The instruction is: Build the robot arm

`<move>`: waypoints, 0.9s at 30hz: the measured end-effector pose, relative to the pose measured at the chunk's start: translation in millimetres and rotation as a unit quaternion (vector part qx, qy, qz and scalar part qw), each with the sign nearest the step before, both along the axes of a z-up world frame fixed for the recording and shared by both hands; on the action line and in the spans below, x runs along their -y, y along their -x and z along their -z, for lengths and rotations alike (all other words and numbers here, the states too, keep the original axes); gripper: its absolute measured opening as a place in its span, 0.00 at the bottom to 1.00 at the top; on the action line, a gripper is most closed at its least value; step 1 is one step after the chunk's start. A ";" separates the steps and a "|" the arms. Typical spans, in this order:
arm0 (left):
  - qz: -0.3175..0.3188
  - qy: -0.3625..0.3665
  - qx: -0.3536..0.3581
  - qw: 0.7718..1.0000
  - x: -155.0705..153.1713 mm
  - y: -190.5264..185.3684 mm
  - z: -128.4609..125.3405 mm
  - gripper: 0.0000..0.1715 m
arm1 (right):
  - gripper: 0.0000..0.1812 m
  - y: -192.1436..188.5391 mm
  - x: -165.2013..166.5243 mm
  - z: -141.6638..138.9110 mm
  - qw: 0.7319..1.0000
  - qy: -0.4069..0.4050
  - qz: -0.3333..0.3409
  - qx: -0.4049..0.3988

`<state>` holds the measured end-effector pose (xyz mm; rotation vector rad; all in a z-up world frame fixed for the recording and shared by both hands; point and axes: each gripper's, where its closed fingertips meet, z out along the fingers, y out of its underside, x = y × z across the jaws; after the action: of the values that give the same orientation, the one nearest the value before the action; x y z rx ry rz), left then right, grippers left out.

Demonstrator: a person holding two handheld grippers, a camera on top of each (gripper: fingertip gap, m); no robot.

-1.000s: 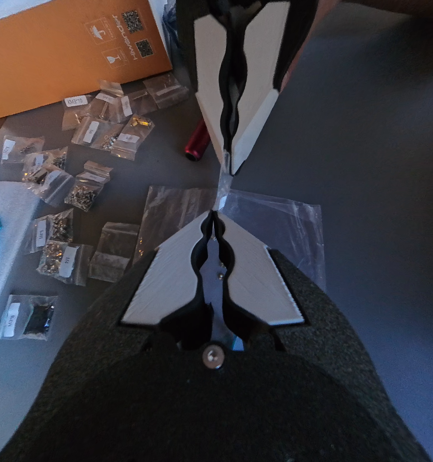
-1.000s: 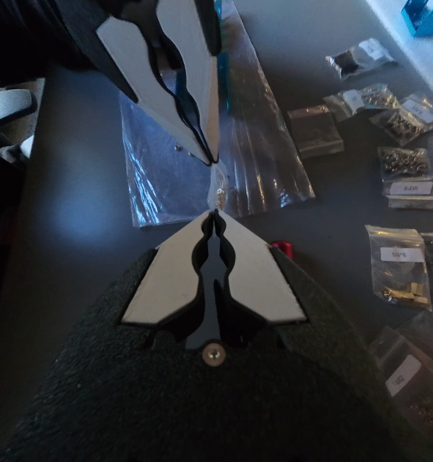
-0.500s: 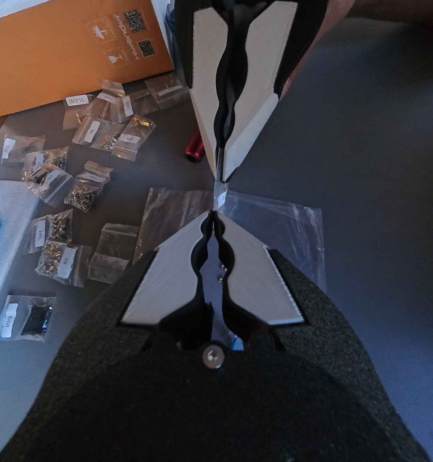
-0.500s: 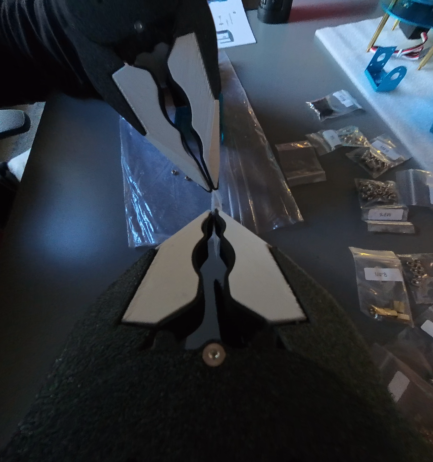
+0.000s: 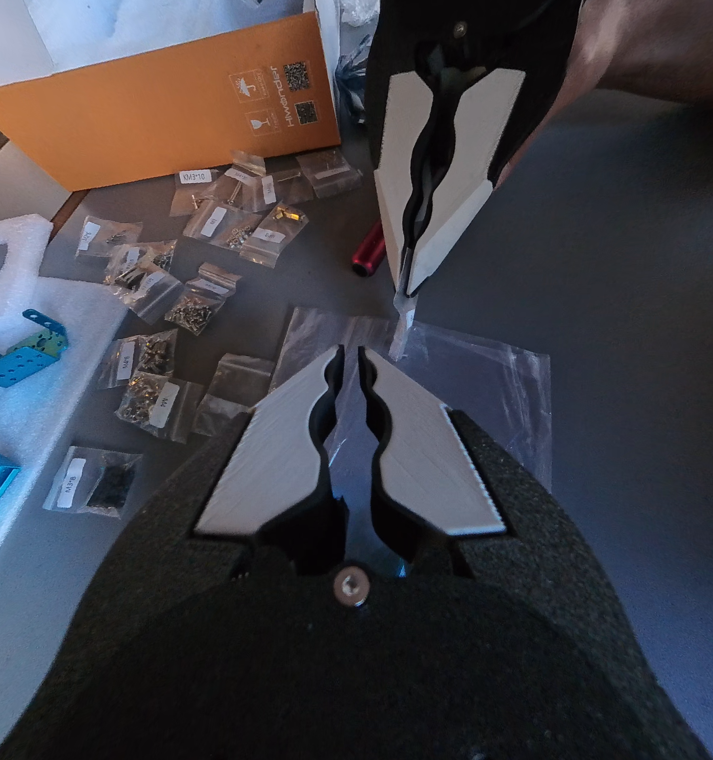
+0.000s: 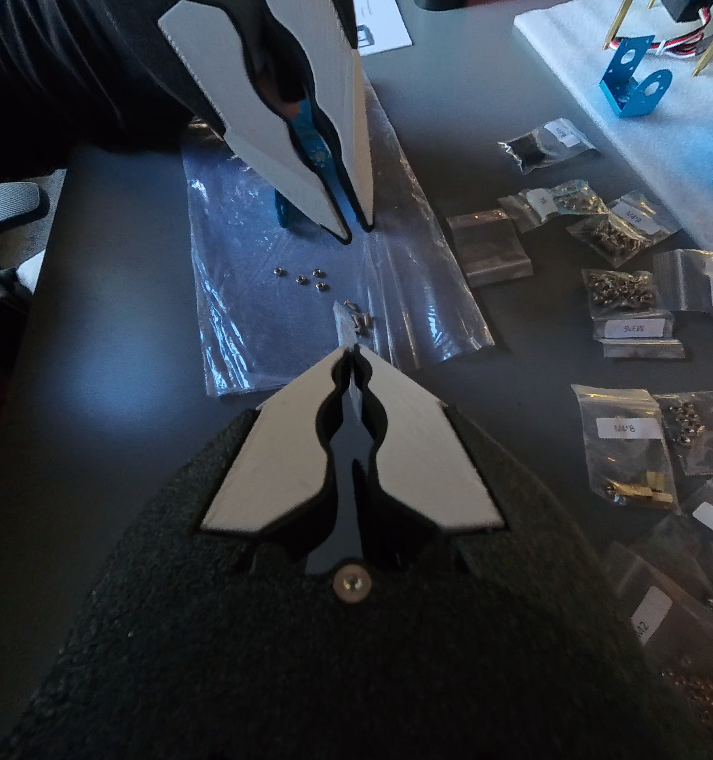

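Observation:
My right gripper (image 6: 351, 349) is shut on the edge of a small clear bag (image 6: 344, 325), whose mouth hangs down over a large clear plastic bag (image 6: 239, 320) lying flat on the grey table. A few small screws (image 6: 361, 317) lie on the plastic at the bag's mouth, and several nuts (image 6: 301, 278) lie just beyond. My left gripper (image 5: 349, 353) is slightly open and empty, a short way from the small bag (image 5: 402, 329). The right gripper (image 5: 406, 292) also shows in the left wrist view, and the left gripper (image 6: 355, 231) in the right wrist view. A blue metal part (image 6: 309, 140) lies behind the left gripper.
Several small labelled bags of hardware (image 5: 198, 304) lie left of the plastic; they also show in the right wrist view (image 6: 618, 288). An orange box (image 5: 161, 111) stands behind them. A red cylinder (image 5: 369, 251) lies by the right gripper. White foam (image 5: 25, 390) carries blue brackets (image 6: 630, 82). My hands' fingertips stand some 5 cm from each other.
My left gripper has opened, let go of the small bag and drawn away from the right gripper. The bag now hangs from the right gripper alone, with screws lying on the plastic.

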<state>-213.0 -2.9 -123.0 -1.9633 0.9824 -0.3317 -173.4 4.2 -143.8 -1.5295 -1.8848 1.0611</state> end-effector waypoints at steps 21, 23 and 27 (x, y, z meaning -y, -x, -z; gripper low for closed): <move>-0.003 0.036 0.054 0.998 -3.5 -18.3 3.5 0.12 | 0.00 -1.4 -9.5 -44.2 0.972 0.208 0.007 -0.106; 0.006 0.037 0.102 0.994 -3.5 -23.3 -6.0 0.12 | 0.00 -2.7 -6.8 -53.2 0.966 0.227 -0.005 -0.125; 0.039 0.046 0.172 0.983 5.4 -31.4 -25.1 0.12 | 0.00 -4.4 -1.8 -71.5 0.948 0.271 -0.023 -0.163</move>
<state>-181.6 -8.3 -97.9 -1.8704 0.8296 -0.7462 -169.0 6.0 -72.3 -1.4595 -1.4740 1.8406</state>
